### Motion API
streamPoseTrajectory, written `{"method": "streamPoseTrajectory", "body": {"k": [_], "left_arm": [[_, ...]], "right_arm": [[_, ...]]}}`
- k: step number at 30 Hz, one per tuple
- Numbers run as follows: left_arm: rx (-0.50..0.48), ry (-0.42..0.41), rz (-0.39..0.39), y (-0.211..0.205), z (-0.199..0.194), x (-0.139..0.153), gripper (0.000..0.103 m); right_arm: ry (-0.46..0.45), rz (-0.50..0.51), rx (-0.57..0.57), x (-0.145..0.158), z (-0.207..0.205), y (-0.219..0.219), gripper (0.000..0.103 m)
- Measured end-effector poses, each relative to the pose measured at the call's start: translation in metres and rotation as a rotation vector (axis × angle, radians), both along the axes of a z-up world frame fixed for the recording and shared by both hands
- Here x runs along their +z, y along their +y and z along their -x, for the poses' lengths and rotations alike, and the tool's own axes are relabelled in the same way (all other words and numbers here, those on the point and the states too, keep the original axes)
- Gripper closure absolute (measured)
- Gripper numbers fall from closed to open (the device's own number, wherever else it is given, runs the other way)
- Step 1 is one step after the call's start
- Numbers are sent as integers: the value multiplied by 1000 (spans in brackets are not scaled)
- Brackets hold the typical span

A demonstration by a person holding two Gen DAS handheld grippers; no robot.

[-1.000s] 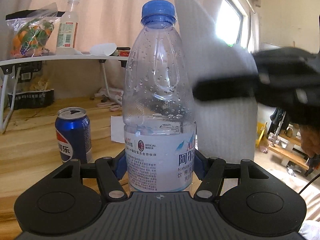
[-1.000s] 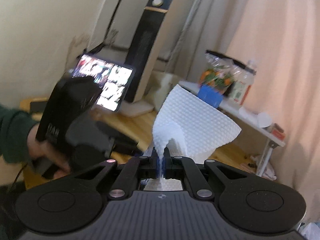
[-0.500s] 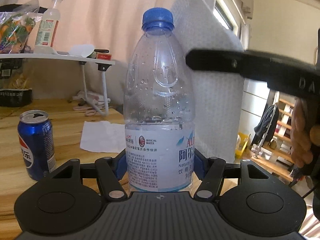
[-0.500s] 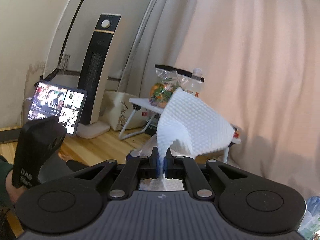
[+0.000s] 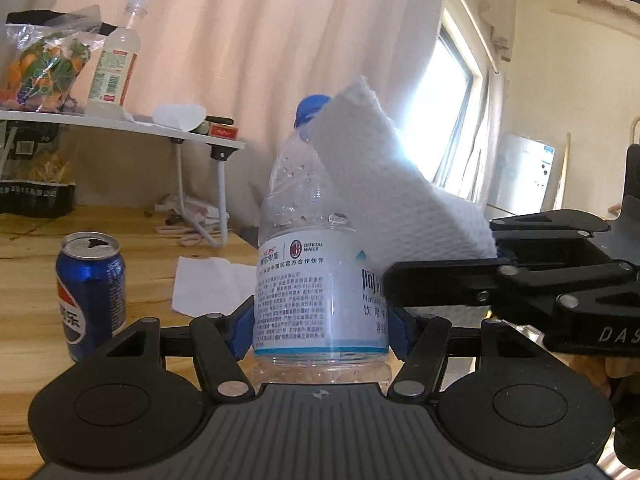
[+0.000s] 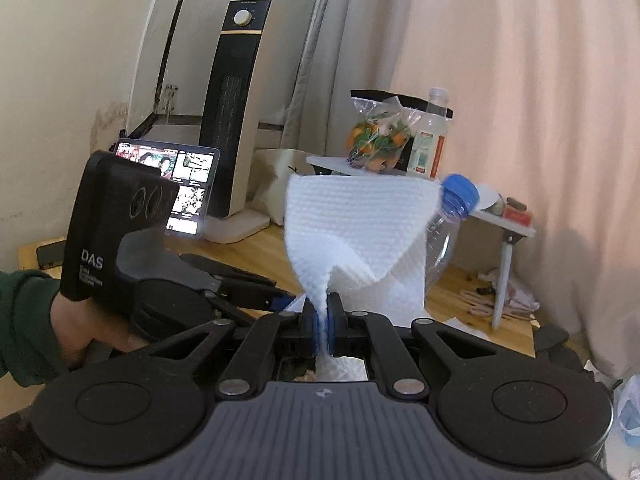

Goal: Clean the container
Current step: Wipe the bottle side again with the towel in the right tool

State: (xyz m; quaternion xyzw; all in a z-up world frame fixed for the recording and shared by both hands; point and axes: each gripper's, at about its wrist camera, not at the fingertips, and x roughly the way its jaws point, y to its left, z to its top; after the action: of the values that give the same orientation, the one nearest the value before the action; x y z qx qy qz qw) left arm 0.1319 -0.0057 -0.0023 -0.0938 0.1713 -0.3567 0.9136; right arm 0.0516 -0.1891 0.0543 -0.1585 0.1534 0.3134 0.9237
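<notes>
My left gripper (image 5: 322,326) is shut on a clear water bottle (image 5: 304,280) with a blue cap and white label, held tilted to the right. My right gripper (image 6: 322,322) is shut on a white paper towel (image 6: 356,224). The towel (image 5: 392,200) drapes against the bottle's right shoulder and hides part of the cap. In the right wrist view the bottle (image 6: 444,236) shows behind the towel's right edge. The right gripper (image 5: 404,284) reaches in from the right in the left wrist view.
A blue Pepsi can (image 5: 90,292) stands on the wooden table (image 5: 32,264) at left. A loose tissue (image 5: 212,288) lies behind the bottle. A small white folding table (image 5: 120,126) holds a bag and a bottle. A tablet (image 6: 184,188) and heater (image 6: 236,120) stand at the wall.
The right gripper has come down from above the bottle to its side, bringing the towel against the bottle's shoulder. The bottle now tilts right.
</notes>
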Motion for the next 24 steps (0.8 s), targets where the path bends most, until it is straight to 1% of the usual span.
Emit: {"method": "streamPoseTrajectory", "body": {"k": [3, 5, 7, 9, 12, 13, 15, 19, 24], "left_arm": [[23, 10, 33, 9, -1, -2, 38], [42, 6, 69, 18, -2, -3, 38], [55, -5, 128, 32, -2, -2, 38], [46, -15, 204, 45, -3, -1, 38], [8, -44, 251, 52, 0, 4, 38], [-14, -51, 255, 52, 2, 5, 38], [-54, -66, 245, 49, 5, 5, 38], [-126, -74, 218, 44, 14, -2, 38], [-131, -65, 123, 35, 17, -7, 38]], "right_arm": [[-2, -29, -8, 0, 0, -5, 95], [-4, -39, -20, 0, 0, -8, 95], [-8, -14, -43, -4, -1, -12, 95], [14, 4, -54, -10, -4, -15, 95], [32, 43, -46, -24, -6, -14, 95], [30, 48, -42, -27, -6, -14, 95], [13, 25, -30, -27, -4, -15, 95], [-64, -31, -44, -10, -2, -21, 95], [-141, -25, -32, 9, 1, -19, 95]]}}
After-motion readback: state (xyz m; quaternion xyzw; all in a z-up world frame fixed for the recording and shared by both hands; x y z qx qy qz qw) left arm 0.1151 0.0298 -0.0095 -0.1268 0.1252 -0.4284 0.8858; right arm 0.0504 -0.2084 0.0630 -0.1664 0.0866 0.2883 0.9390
